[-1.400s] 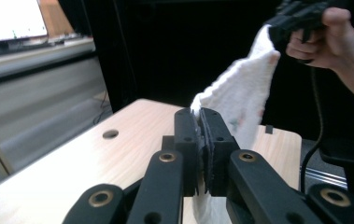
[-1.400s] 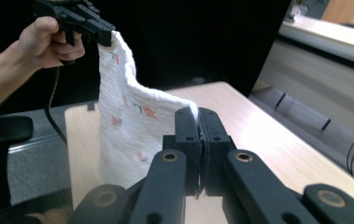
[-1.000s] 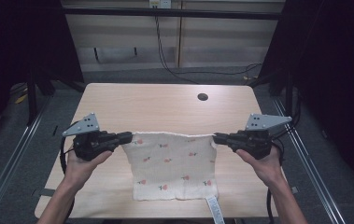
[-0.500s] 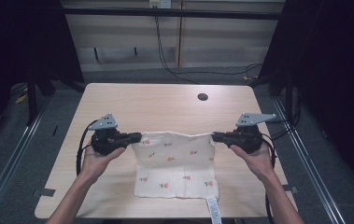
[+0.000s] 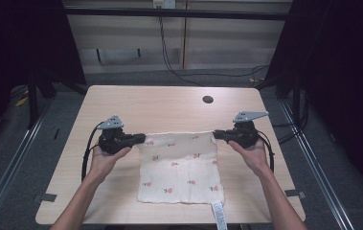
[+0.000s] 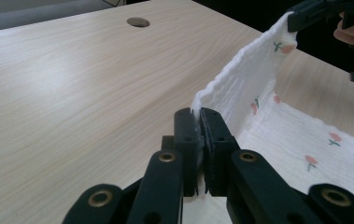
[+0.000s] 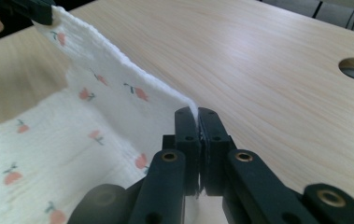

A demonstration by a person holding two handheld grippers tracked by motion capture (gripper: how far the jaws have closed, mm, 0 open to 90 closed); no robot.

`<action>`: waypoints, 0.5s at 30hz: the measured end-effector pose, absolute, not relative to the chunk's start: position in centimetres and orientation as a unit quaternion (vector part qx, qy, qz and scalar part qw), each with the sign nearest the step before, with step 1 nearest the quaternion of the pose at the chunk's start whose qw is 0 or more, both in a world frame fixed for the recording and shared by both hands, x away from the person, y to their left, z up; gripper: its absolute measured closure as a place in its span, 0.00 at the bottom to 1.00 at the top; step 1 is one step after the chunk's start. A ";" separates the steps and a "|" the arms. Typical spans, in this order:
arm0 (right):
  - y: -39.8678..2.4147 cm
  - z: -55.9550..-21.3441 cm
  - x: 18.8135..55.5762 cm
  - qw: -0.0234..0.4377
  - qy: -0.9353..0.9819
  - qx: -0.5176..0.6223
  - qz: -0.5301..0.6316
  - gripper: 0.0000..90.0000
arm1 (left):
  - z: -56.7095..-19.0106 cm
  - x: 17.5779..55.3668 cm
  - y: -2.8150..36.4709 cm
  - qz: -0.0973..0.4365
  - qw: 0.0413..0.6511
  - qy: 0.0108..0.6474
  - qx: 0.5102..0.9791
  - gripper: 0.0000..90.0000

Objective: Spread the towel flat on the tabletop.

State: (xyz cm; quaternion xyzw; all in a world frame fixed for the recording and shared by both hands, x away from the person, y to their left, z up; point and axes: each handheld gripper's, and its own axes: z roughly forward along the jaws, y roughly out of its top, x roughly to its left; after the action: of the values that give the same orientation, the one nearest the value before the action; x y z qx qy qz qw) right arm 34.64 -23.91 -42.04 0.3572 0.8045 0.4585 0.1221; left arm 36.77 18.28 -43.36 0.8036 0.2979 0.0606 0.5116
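A white cloth (image 5: 181, 167) printed with small red fruit lies mostly flat on the wooden table (image 5: 169, 110), its far edge held just above the surface. My left gripper (image 5: 140, 139) is shut on the far left corner of the cloth (image 6: 240, 79). My right gripper (image 5: 217, 134) is shut on the far right corner of the cloth (image 7: 104, 79). In the left gripper view my left gripper (image 6: 198, 114) pinches the hem, and the other gripper (image 6: 324, 11) shows at the far end. In the right gripper view my right gripper (image 7: 196, 112) pinches the hem. A white label (image 5: 219, 215) hangs at the cloth's near edge.
A round cable hole (image 5: 208, 99) sits in the table's far right part. Bare wood lies beyond the cloth and on either side of it. Metal rails (image 5: 313, 163) run along the floor beside the table. Cables (image 5: 169, 57) hang behind it.
Both grippers have come down and inward toward the table with the cloth's far corners. More of the cloth now rests flat on the wood.
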 end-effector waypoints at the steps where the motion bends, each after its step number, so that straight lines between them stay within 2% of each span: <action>1: -24.0 -42.4 35.0 0.124 0.806 0.359 0.454 0.98 | -43.6 37.1 18.2 0.060 0.512 0.299 0.803 0.96; 10: -24.2 -44.9 36.6 0.129 0.803 0.379 0.442 0.98 | -45.7 39.3 17.3 0.057 0.491 0.317 0.809 0.95; 15: -23.9 -45.8 37.8 0.131 0.812 0.381 0.422 0.96 | -46.6 40.4 16.4 0.062 0.459 0.324 0.825 0.95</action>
State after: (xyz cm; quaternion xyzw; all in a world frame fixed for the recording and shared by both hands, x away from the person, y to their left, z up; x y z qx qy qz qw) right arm 37.84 -23.86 -45.82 0.3814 0.8119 0.4221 0.1310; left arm 40.38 16.36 -46.59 0.8251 0.3237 0.0617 0.4590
